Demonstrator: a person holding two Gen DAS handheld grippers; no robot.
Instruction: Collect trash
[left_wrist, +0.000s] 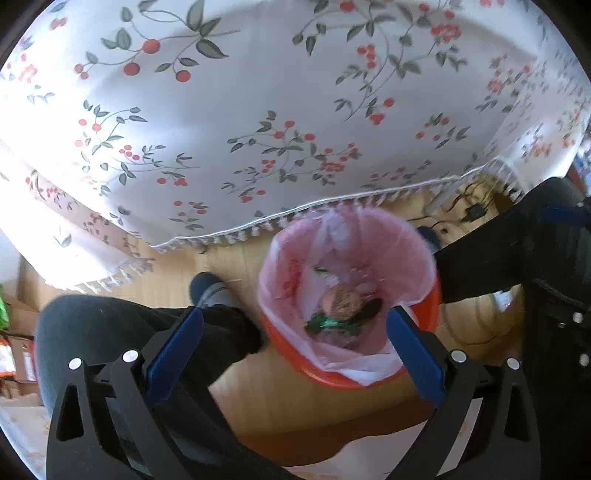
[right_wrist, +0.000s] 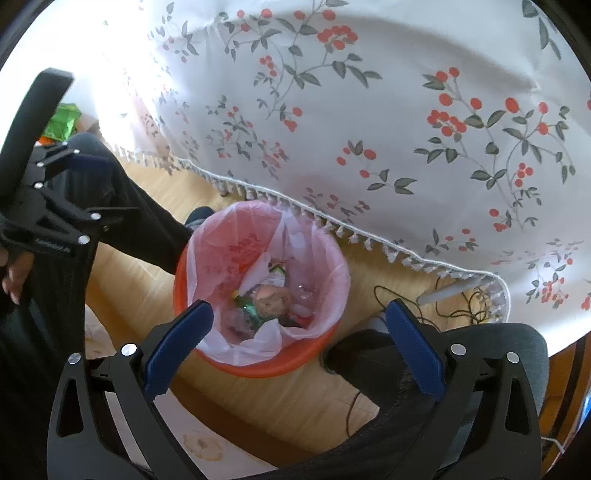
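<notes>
An orange trash bin (left_wrist: 325, 376) with a pink liner stands on the wooden floor beside the table; it also shows in the right wrist view (right_wrist: 258, 365). Inside lie a brownish round piece of trash (left_wrist: 341, 301), green wrapper scraps (left_wrist: 325, 323) and clear plastic; the same trash (right_wrist: 271, 295) shows from the right. My left gripper (left_wrist: 295, 325) is open and empty above the bin. My right gripper (right_wrist: 299, 319) is open and empty above the bin. The left gripper also shows in the right wrist view (right_wrist: 70, 158).
A table with a white floral cloth (left_wrist: 258, 110) with fringe overhangs the bin. The person's dark-trousered legs (left_wrist: 147, 332) and feet flank the bin. Black cables (right_wrist: 454, 310) lie on the floor under the table. Green packaging (right_wrist: 61, 122) sits at far left.
</notes>
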